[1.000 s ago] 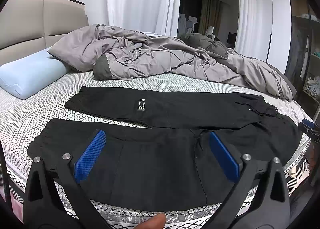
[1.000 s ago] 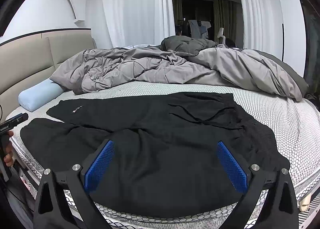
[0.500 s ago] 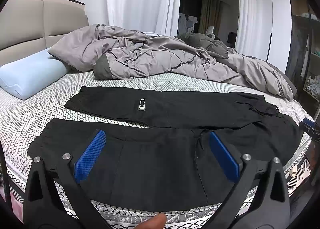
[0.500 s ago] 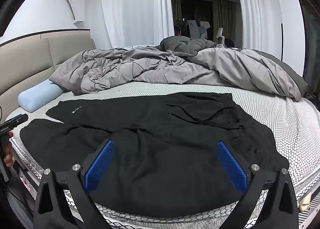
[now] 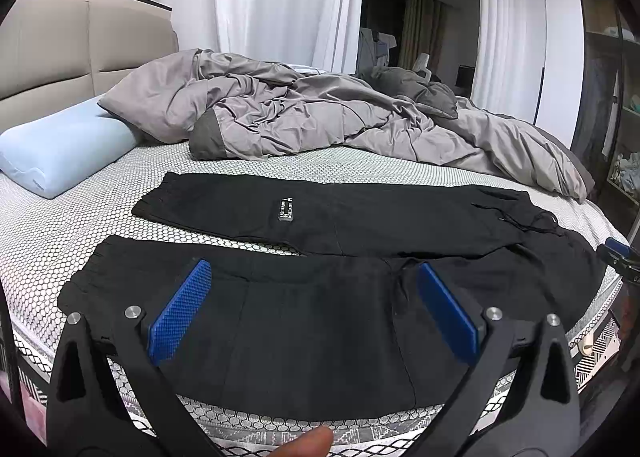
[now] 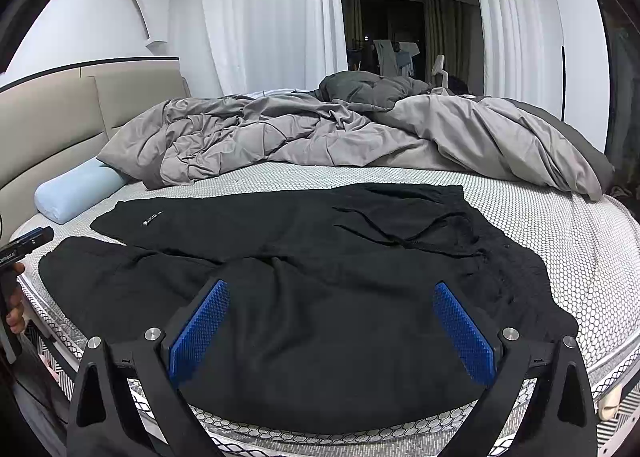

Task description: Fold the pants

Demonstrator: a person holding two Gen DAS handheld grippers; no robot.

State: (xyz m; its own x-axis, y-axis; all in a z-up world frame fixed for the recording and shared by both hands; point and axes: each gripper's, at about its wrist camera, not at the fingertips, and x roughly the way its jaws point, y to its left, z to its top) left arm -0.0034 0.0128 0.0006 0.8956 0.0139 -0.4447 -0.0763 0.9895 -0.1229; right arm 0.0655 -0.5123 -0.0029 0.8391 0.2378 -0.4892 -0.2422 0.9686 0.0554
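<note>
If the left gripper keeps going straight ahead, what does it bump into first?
Most likely the black pants. The left gripper is open, pointing down over the near leg spread on the bed, with nothing visible between. Depth is hard to judge.

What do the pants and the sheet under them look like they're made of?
The black pants look like soft matte knit or woven cloth, perhaps cotton: no sheen, loose wrinkles, a drawcord at the waist. The bed cover looks like a honeycomb mesh textile, white with dark cells; the fibre can't be told.
</note>
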